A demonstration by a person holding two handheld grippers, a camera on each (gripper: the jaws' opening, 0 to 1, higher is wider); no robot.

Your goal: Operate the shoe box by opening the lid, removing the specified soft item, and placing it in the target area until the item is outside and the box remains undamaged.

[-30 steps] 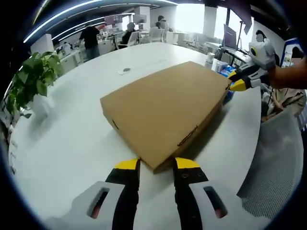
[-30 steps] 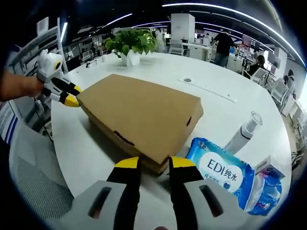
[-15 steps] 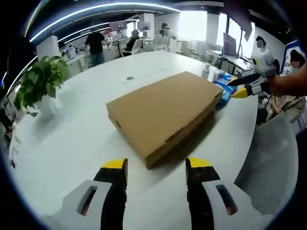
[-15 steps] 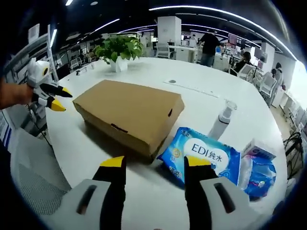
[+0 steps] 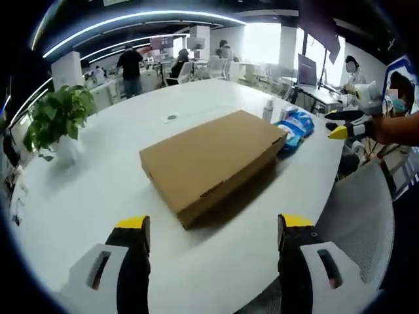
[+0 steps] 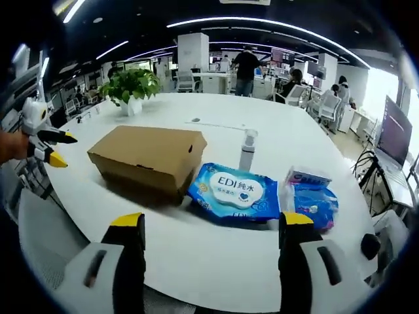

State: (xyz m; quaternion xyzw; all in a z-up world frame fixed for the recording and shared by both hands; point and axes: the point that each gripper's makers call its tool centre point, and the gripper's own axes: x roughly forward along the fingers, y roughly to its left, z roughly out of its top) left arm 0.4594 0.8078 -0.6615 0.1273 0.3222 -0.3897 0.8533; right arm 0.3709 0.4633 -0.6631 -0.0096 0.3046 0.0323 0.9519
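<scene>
A brown cardboard shoe box (image 5: 209,160) (image 6: 147,156) lies shut on the white round table (image 5: 98,196) (image 6: 216,242). My left gripper (image 5: 213,226) stands open, held back from the box's near corner with nothing between its yellow-tipped fingers. My right gripper (image 6: 208,222) is open too, well back from the box, nothing in it. The left gripper (image 6: 49,147) appears at the left edge of the right gripper view, held by a hand. In the left gripper view the right gripper (image 5: 347,124) hangs at the right edge, off the table.
A blue wet-wipe pack (image 6: 234,193) (image 5: 292,124) lies beside the box. A white spray bottle (image 6: 247,149) stands behind it, smaller blue packs (image 6: 313,196) to the right. A potted plant (image 5: 55,118) (image 6: 131,88) stands on the table. A grey mesh chair (image 5: 363,222) is close by. People sit at far desks.
Both grippers have opened wide and pulled back from the box's corners. The box looks smaller in both views and more of the table shows.
</scene>
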